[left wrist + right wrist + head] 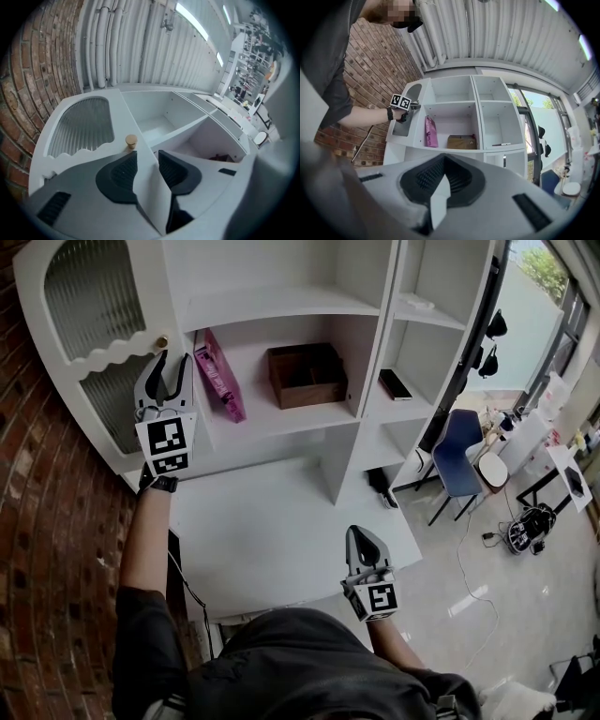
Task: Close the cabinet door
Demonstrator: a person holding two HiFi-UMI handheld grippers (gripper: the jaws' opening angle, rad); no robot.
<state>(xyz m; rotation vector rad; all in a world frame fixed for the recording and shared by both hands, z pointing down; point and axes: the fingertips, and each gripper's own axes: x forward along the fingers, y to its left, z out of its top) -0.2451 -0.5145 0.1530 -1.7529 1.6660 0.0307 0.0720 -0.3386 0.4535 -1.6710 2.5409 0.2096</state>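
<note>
On the left, one open cabinet door (103,351), left tongs (146,158) clamping its edge, right tongs (442,165) clenched empty

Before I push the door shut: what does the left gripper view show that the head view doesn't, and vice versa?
Left gripper view only: the edge of the door sits between the jaws of the left gripper, its pads against both faces. Head view only: the right gripper, jaws together, over the desk, plus a brown box on a shelf. Both: the open door's ribbed glass and brass knob.
</note>
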